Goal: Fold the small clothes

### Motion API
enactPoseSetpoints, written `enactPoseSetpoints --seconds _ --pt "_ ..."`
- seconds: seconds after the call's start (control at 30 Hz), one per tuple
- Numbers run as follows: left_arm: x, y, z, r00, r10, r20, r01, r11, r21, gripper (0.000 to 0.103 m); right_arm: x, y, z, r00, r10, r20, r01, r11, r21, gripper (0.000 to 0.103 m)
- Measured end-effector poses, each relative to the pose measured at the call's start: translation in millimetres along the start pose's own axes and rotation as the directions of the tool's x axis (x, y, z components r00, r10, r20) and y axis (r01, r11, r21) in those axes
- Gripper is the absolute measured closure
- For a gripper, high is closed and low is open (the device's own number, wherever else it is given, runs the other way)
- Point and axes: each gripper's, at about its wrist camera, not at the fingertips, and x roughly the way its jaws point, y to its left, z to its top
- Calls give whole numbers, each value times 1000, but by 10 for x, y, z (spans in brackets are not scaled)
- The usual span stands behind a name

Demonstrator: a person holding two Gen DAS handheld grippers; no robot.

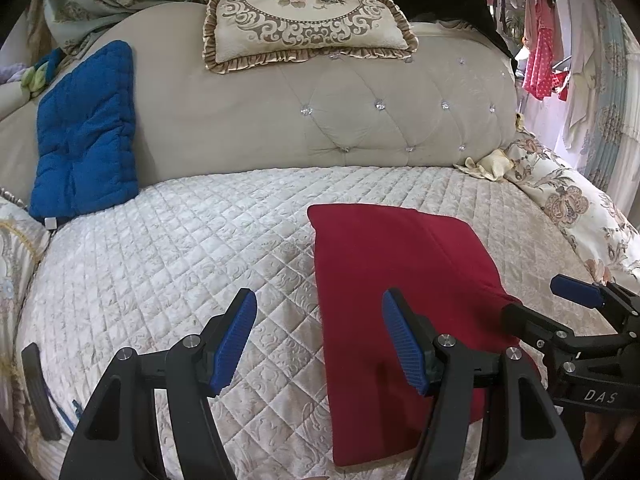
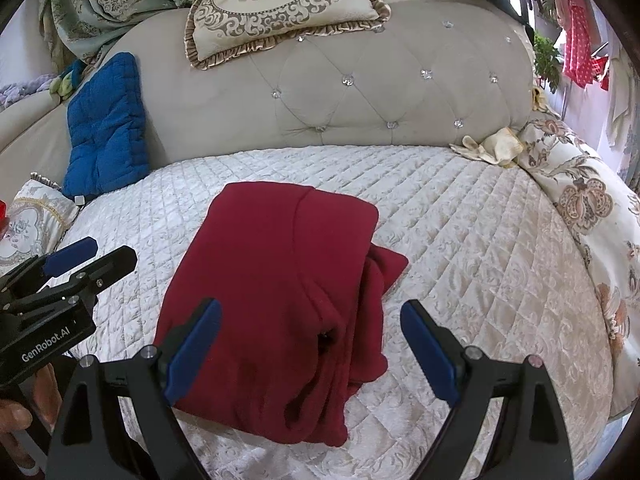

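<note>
A folded dark-red garment point(image 2: 276, 300) lies on the bed's quilted cream cover point(image 2: 460, 240), below the tufted headboard point(image 2: 360, 92). The left claw point(image 1: 320, 340) stands wide with nothing between its pads, over the garment's left edge. The right claw point(image 2: 310, 344) stands wide too, empty, above the garment's near part. A blue cushion point(image 1: 86, 132) leans against the headboard.

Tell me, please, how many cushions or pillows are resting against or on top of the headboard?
2. A blue quilted cushion leans against the headboard's left side, and an embroidered frilled pillow sits on top of it. Others may be hidden among the bedding at the frame edges.
</note>
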Motion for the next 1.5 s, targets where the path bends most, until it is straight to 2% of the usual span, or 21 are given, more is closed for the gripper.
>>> enactPoseSetpoints --seconds 1.5 --pt "89 -25 -43 999 -28 -21 28 999 -20 59 103 37 -46 999 -1 -38 0 1000 -11 10"
